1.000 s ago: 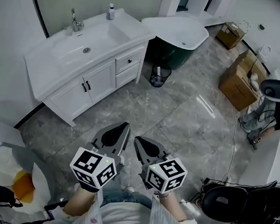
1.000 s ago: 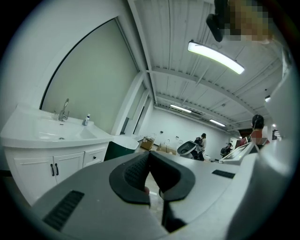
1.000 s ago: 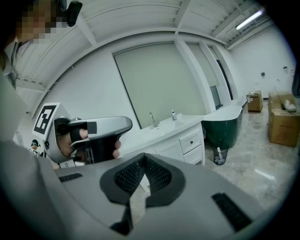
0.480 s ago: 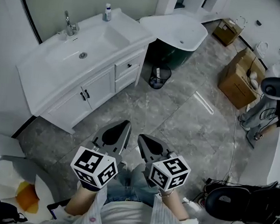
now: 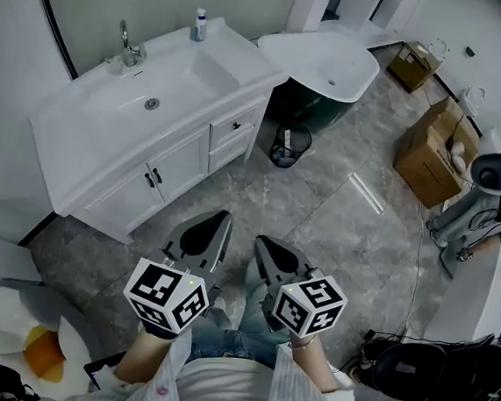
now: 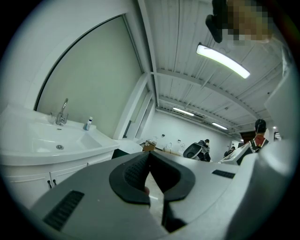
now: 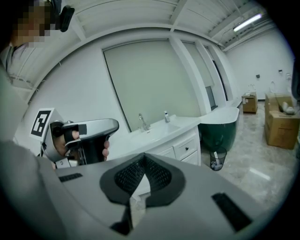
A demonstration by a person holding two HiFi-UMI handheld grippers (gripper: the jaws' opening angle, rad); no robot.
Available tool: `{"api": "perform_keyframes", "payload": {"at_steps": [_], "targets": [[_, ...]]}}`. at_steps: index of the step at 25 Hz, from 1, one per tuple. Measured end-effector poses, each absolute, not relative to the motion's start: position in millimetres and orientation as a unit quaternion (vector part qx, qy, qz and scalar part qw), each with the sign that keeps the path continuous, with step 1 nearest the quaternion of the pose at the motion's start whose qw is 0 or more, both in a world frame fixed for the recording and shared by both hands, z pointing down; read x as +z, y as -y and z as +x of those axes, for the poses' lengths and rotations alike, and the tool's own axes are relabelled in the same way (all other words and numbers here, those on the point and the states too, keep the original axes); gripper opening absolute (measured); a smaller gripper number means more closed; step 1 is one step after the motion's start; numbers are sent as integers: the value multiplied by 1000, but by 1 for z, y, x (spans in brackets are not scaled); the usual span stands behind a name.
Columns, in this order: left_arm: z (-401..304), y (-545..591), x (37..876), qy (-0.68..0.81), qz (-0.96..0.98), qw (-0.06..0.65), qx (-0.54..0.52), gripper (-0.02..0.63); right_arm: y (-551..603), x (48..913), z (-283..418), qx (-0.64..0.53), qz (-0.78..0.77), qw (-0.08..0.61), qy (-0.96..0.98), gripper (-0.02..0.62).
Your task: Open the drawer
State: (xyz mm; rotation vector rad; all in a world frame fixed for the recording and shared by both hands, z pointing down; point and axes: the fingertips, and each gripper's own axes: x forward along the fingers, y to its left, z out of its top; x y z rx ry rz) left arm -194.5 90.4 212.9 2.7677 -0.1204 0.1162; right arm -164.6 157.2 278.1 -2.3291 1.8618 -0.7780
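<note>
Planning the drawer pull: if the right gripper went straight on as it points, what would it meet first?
The right gripper would likely meet the white cabinet front first, left of the drawers; depth unclear.

L gripper [image 5: 224,218] & R gripper [image 5: 261,240] are held side by side just ahead of the torso [image 5: 231,398], R to its right, both aimed fwd & slightly down. Fingers [image 6: 133,173] of each are pressed together, nothing gripped.

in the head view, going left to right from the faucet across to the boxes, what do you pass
faucet → bottle → top drawer → wire bin → big cardboard box
</note>
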Motion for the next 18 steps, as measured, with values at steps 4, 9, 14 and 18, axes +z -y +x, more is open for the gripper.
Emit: {"api": "perform_keyframes", "payload": {"at_steps": [4,9,14,18], "targets": [[-172,-76,215,55,981,184,39,17,-140,282,-141,-255,-746,25,-615,6],[-131,-64,222,66,979,186,42,17,-125,292,-103,-263,-732,20,-628,6],[-82,-58,227,85,977,190,47,17,-115,300,-57,-276,-712,10,-646,6],[-40,-52,225,111,974,191,45,17,-105,299,-12,-282,-694,6,-663,6]]}}
